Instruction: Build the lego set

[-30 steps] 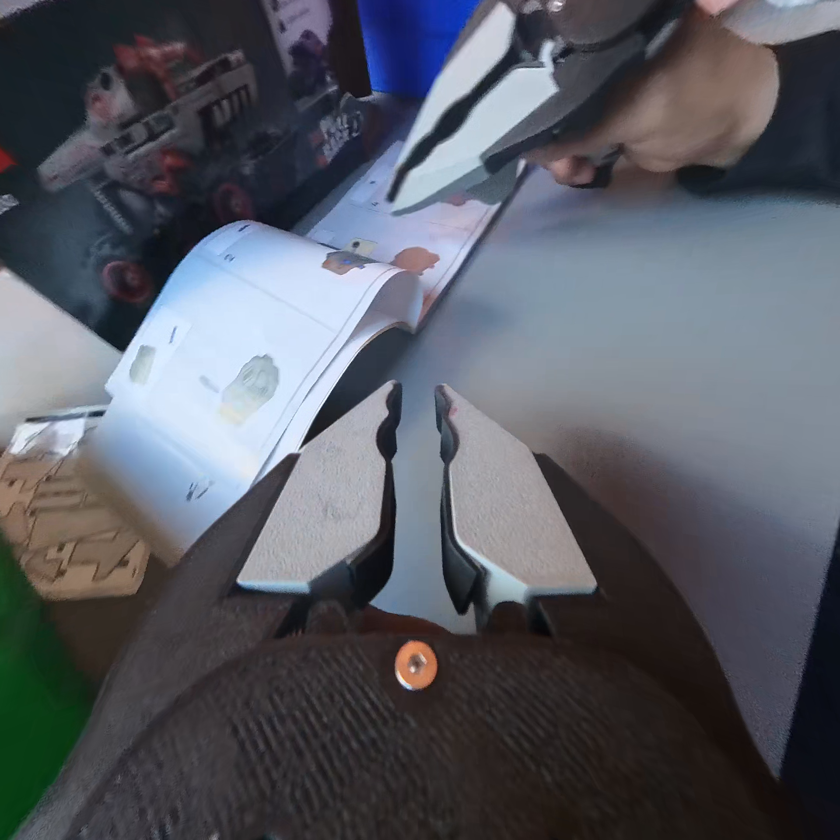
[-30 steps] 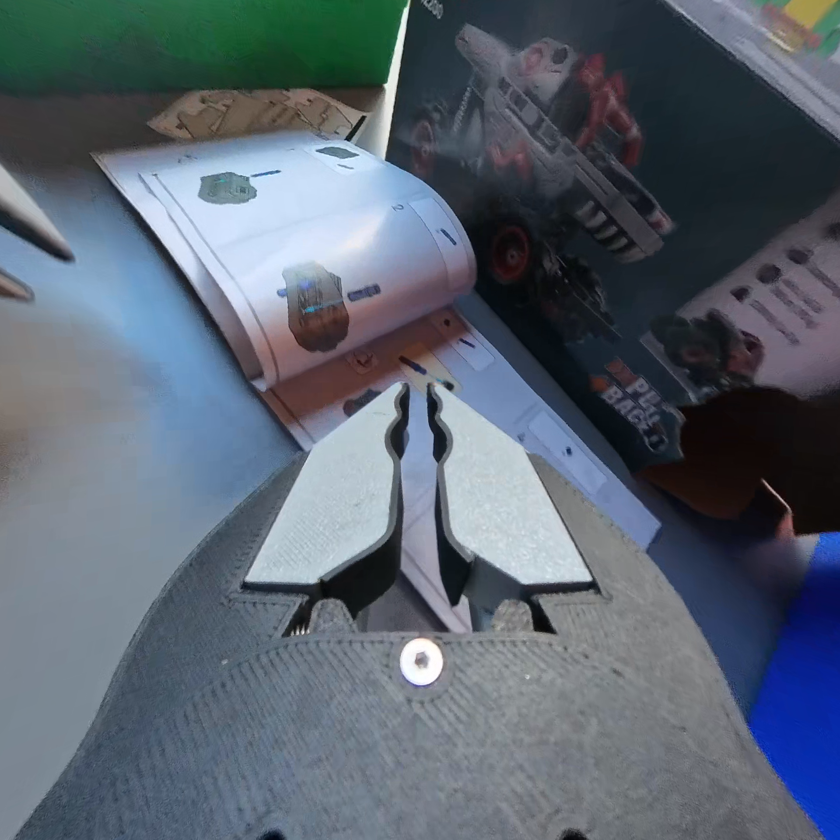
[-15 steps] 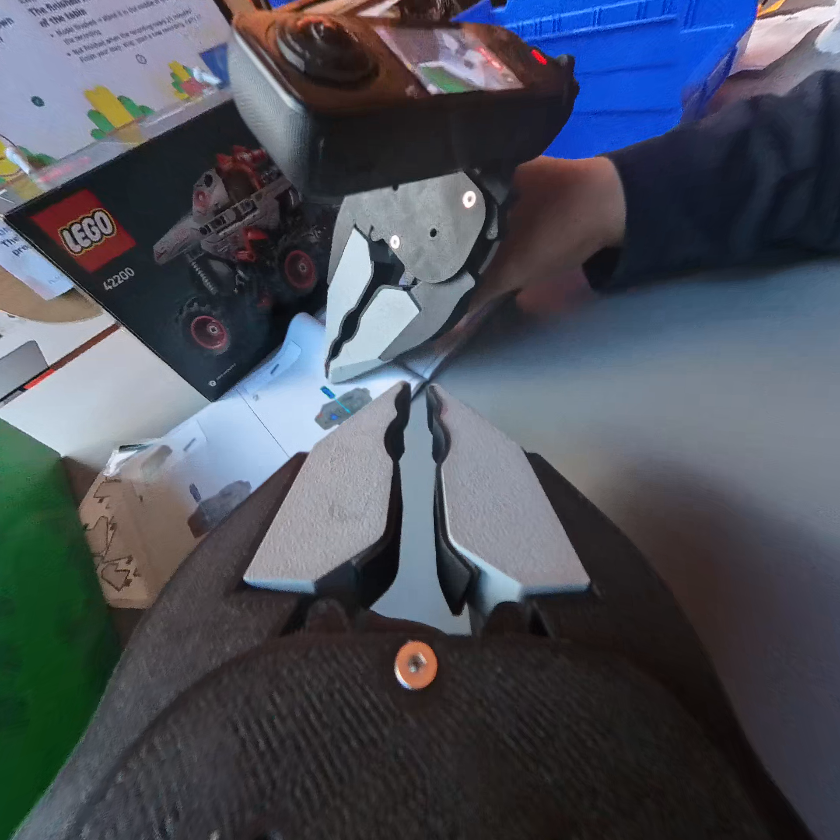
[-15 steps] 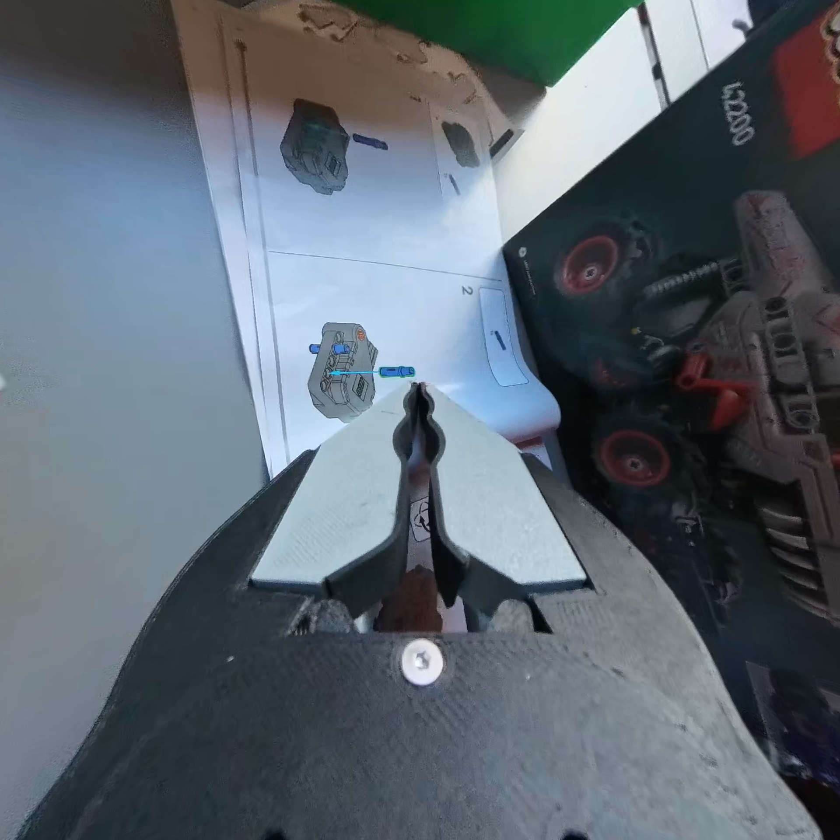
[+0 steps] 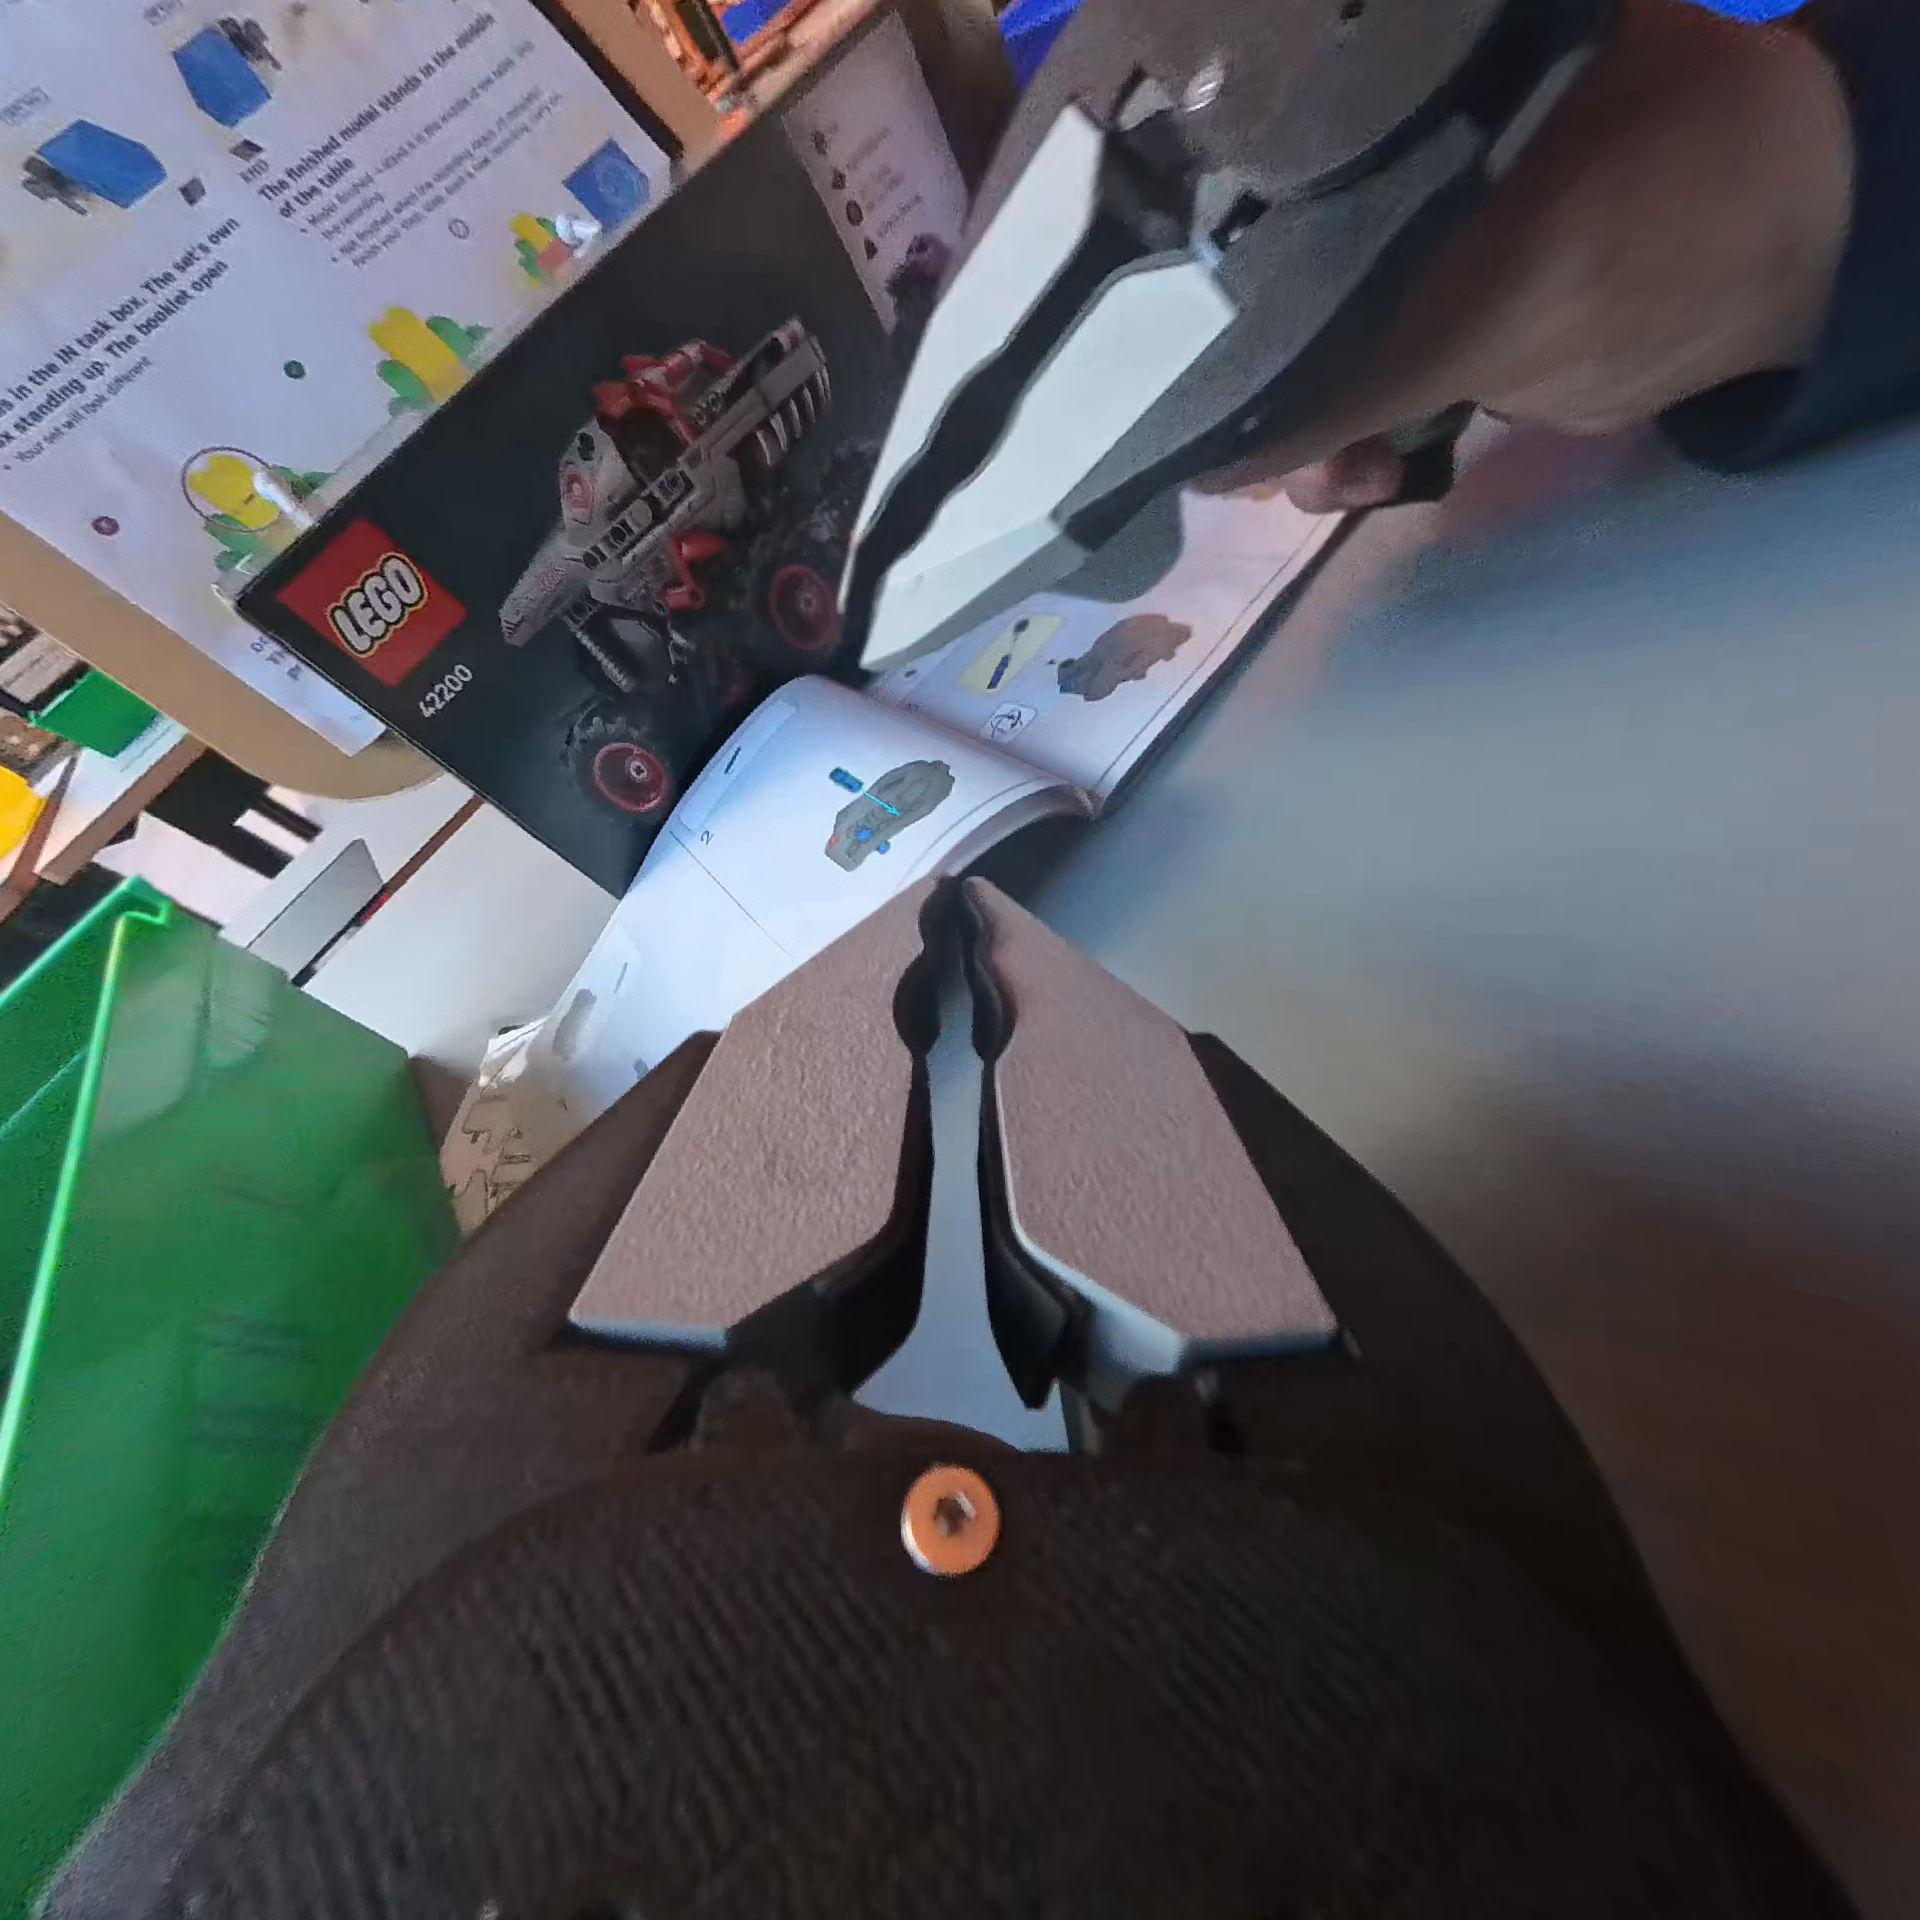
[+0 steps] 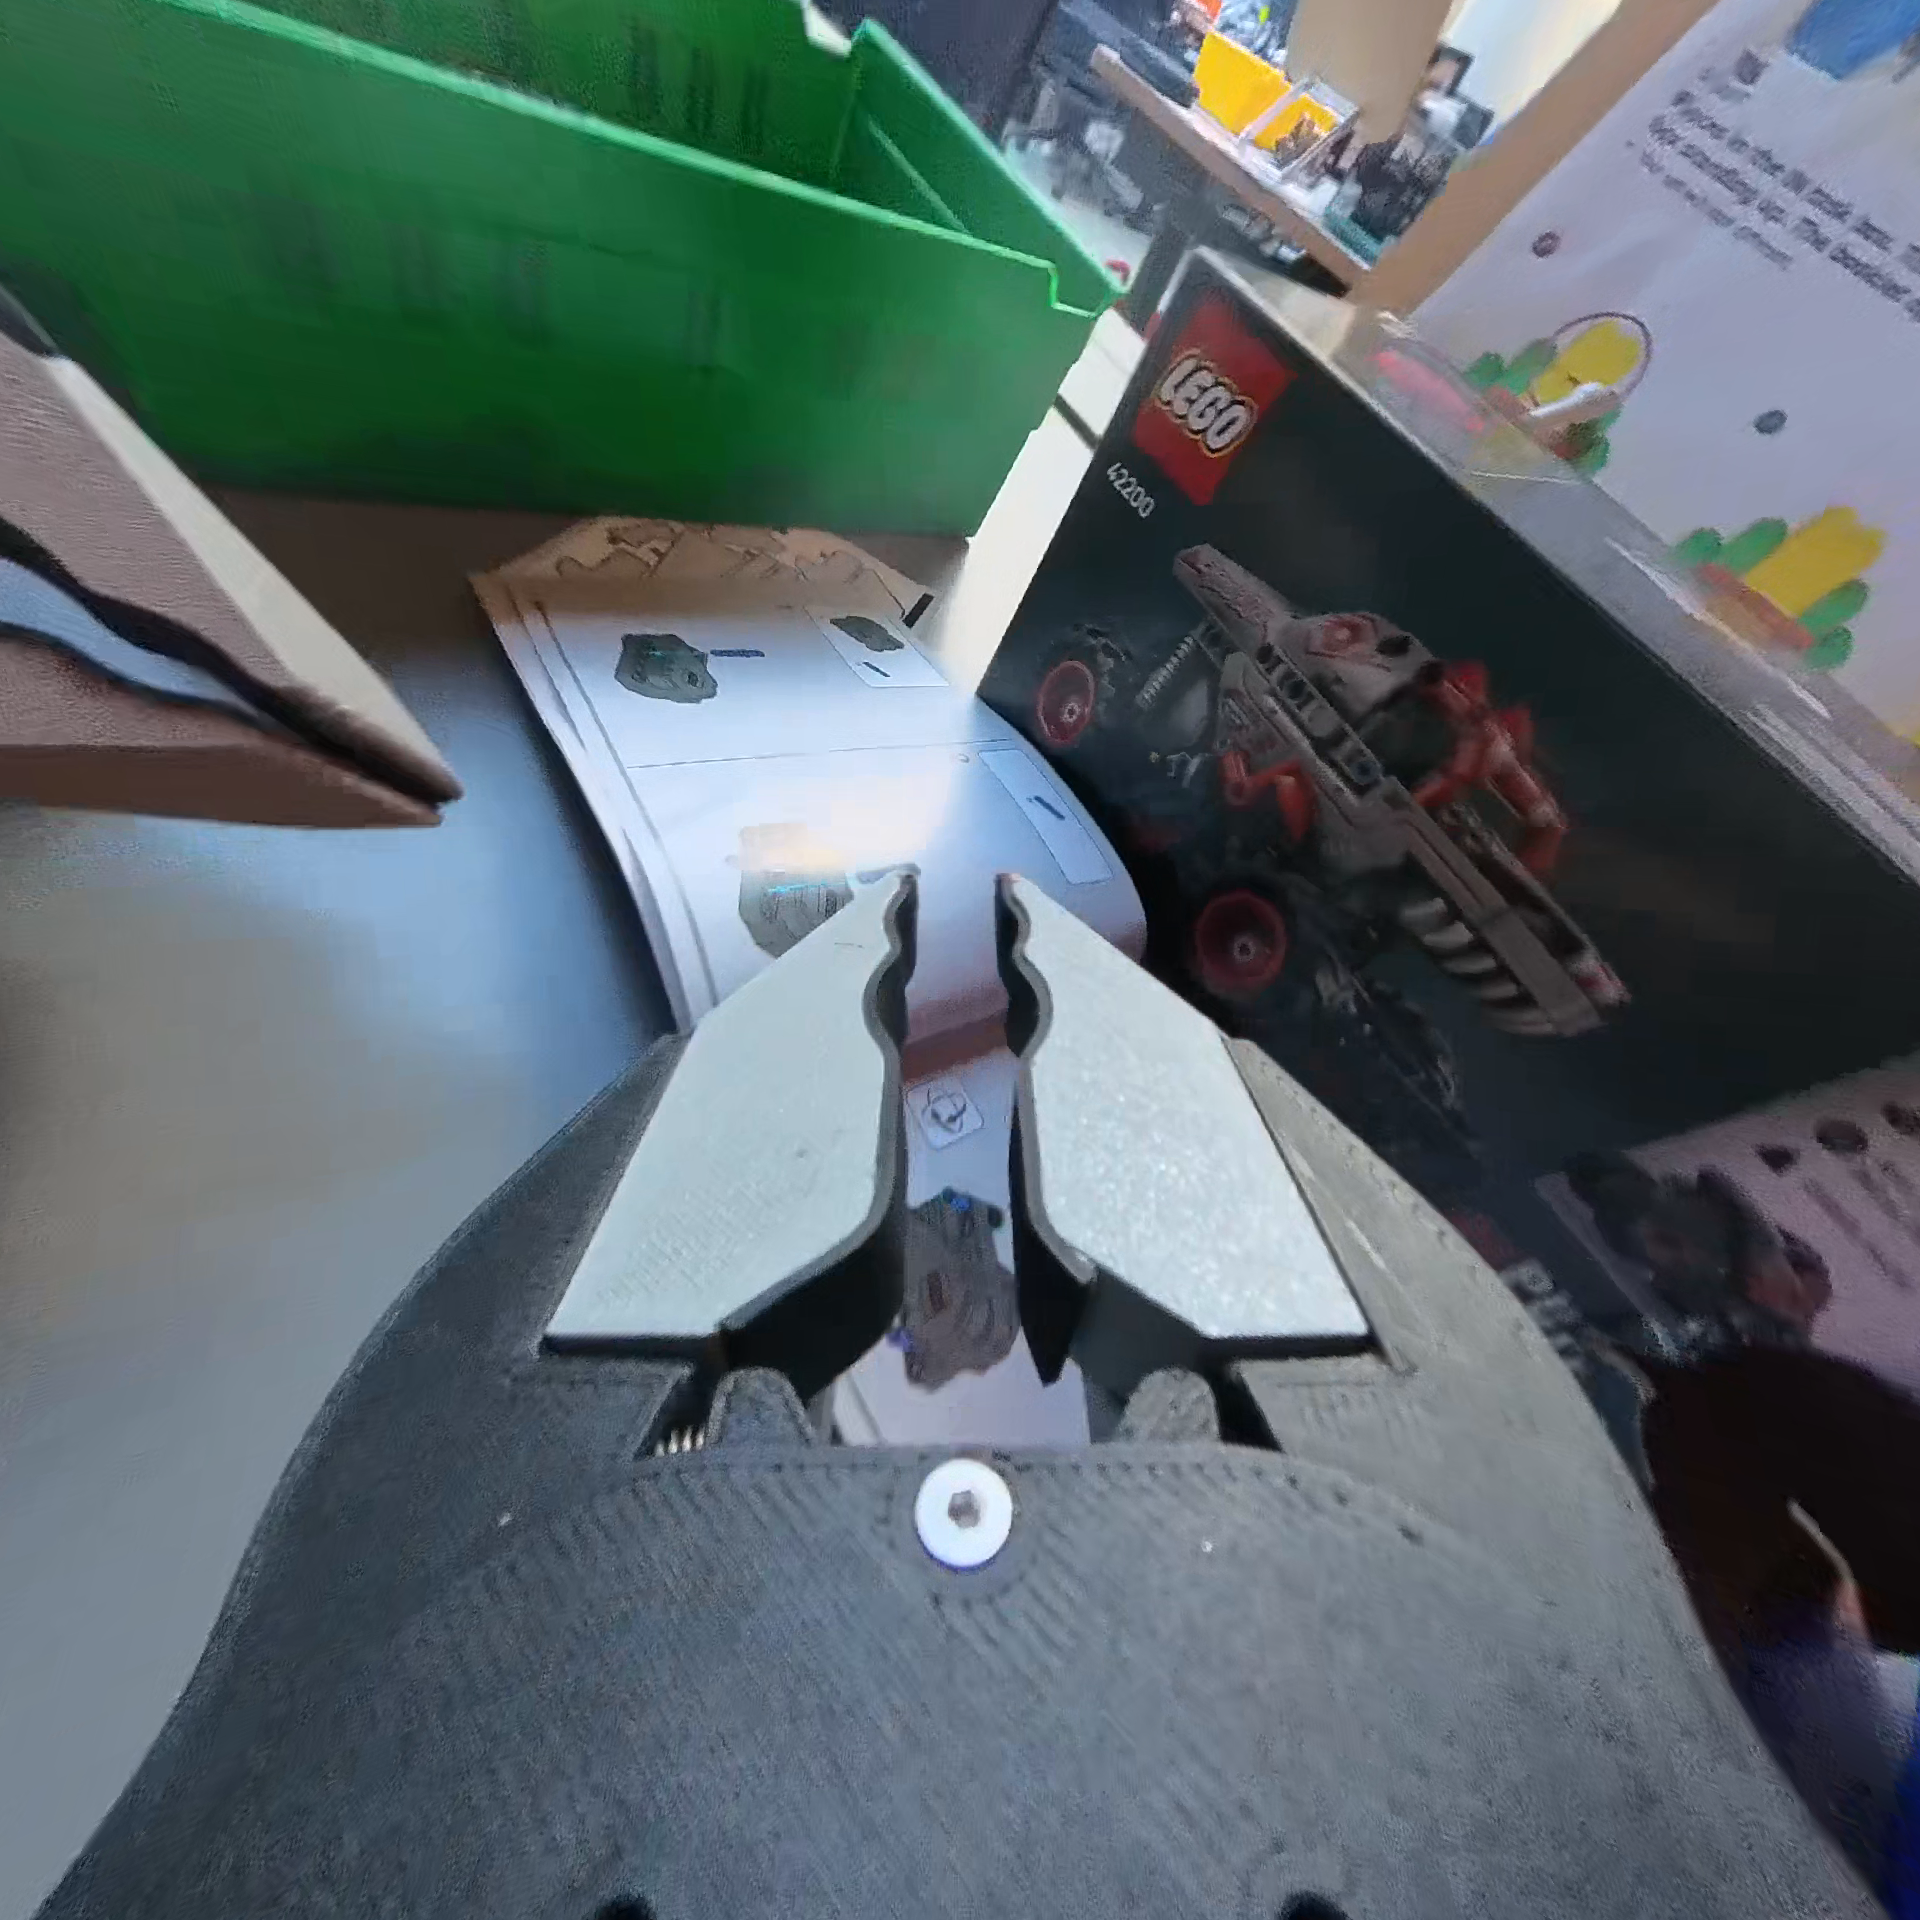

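In the left wrist view our left gripper (image 5: 954, 896) has drawn its tips together on nothing, above the near edge of the instruction booklet (image 5: 831, 831) — half a second ago a slit showed between them.

In the right wrist view our right gripper (image 6: 954, 896) has parted, released and empty, over the open booklet (image 6: 821, 748) beside the lego box (image 6: 1351, 727). We judge the pages settled; no bricks are out yet.
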### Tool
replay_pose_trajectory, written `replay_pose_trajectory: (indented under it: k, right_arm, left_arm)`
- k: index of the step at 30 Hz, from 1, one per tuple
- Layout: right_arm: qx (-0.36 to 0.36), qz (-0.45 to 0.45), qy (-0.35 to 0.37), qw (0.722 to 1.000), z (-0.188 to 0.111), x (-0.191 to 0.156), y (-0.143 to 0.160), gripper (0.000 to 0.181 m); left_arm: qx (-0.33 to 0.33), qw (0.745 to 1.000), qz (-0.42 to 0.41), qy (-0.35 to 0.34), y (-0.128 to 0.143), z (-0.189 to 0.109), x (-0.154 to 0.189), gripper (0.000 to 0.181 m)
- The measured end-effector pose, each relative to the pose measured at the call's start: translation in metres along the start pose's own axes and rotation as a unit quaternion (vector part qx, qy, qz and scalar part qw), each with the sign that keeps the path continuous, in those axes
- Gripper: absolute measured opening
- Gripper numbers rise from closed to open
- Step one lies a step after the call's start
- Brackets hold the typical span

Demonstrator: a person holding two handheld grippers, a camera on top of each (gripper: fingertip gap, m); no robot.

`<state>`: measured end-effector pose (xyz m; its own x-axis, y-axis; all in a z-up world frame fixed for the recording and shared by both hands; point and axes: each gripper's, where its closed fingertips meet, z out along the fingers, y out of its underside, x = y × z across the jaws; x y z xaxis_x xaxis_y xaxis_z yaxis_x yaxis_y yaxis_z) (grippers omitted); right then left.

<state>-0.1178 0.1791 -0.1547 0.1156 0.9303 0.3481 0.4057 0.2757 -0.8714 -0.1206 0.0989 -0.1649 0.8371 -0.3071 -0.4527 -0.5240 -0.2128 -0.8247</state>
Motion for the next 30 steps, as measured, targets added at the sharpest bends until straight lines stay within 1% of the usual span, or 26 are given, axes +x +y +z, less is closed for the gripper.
replay_pose_trajectory:
  k: [1, 3, 4, 5, 6, 8, 10, 12, 13, 14, 16, 17, 18, 19, 20, 21, 22, 24, 30]
  right_arm:
    - [0.011, 0.016, -0.004, 1.0, -0.008, -0.001, -0.001, 0.014]
    - [0.024, 0.044, -0.023, 0.998, -0.024, -0.006, -0.001, 0.018]
    - [0.026, 0.055, -0.026, 0.998, -0.03, -0.007, 0.002, 0.02]
    - [0.025, 0.064, -0.03, 0.997, -0.036, -0.009, 0.005, 0.022]
    - [0.021, 0.07, -0.033, 0.997, -0.041, -0.01, 0.009, 0.028]
    - [0.007, 0.075, -0.037, 0.996, -0.048, -0.011, 0.017, 0.033]
    - [-0.003, 0.063, -0.043, 0.997, -0.053, -0.013, 0.023, 0.036]
    - [-0.005, 0.064, -0.047, 0.997, -0.056, -0.012, 0.026, 0.042]
    - [-0.009, 0.069, -0.046, 0.996, -0.056, -0.01, 0.028, 0.051]
    - [-0.01, 0.075, -0.052, 0.996, -0.057, -0.01, 0.031, 0.053]
    - [-0.01, 0.088, -0.065, 0.994, -0.056, -0.01, 0.036, 0.046]
    - [-0.012, 0.097, -0.069, 0.993, -0.055, -0.009, 0.037, 0.048]
    - [-0.01, 0.104, -0.079, 0.991, -0.054, -0.009, 0.037, 0.046]
    - [-0.006, 0.106, -0.087, 0.99, -0.054, -0.009, 0.036, 0.043]
    - [-0.003, 0.105, -0.092, 0.99, -0.053, -0.009, 0.035, 0.039]
    - [-0.001, 0.102, -0.095, 0.99, -0.052, -0.009, 0.035, 0.036]
    - [-0.002, 0.102, -0.097, 0.99, -0.05, -0.008, 0.035, 0.035]
    - [-0.006, 0.108, -0.104, 0.989, -0.048, -0.009, 0.035, 0.036]
    - [0.007, 0.124, -0.097, 0.987, -0.051, -0.004, 0.034, 0.036]
  left_arm:
    - [0.007, 1.0, -0.009, 0.003, -0.002, -0.001, -0.002, 0.0]
    - [0.018, 0.999, -0.035, 0.011, -0.009, -0.007, -0.012, 0.0]
    - [0.035, 0.998, -0.045, 0.01, -0.02, -0.014, -0.023, 0.0]
    - [0.057, 0.997, -0.052, 0.002, -0.034, -0.025, -0.039, 0.0]
    - [0.072, 0.996, -0.061, -0.009, -0.046, -0.036, -0.059, 0.0]
    - [0.074, 0.992, -0.099, -0.031, -0.06, -0.055, -0.106, 0.0]
    - [0.064, 0.987, -0.14, -0.037, -0.059, -0.06, -0.145, 0.0]
    - [0.052, 0.985, -0.155, -0.061, -0.048, -0.054, -0.176, 0.0]
    - [0.046, 0.984, -0.153, -0.077, -0.041, -0.049, -0.188, 0.0]
    - [0.044, 0.983, -0.152, -0.09, -0.035, -0.044, -0.197, 0.0]
    - [0.054, 0.98, -0.155, -0.112, -0.029, -0.037, -0.209, 0.0]
    - [0.072, 0.976, -0.163, -0.127, -0.027, -0.037, -0.215, 0.0]
    - [0.093, 0.969, -0.181, -0.141, -0.024, -0.036, -0.22, 0.0]
    - [0.097, 0.966, -0.198, -0.134, -0.019, -0.034, -0.216, 0.0]
    - [0.097, 0.97, -0.193, -0.115, -0.016, -0.03, -0.208, 0.0]
    - [0.095, 0.968, -0.196, -0.129, -0.009, -0.028, -0.211, 0.0]
    - [0.085, 0.967, -0.199, -0.136, -0.002, -0.024, -0.213, 0.0]
    - [0.063, 0.97, -0.202, -0.117, 0.006, -0.017, -0.208, 0.0]
    - [0.052, 0.973, -0.189, -0.122, 0.01, -0.013, -0.204, 0.0]
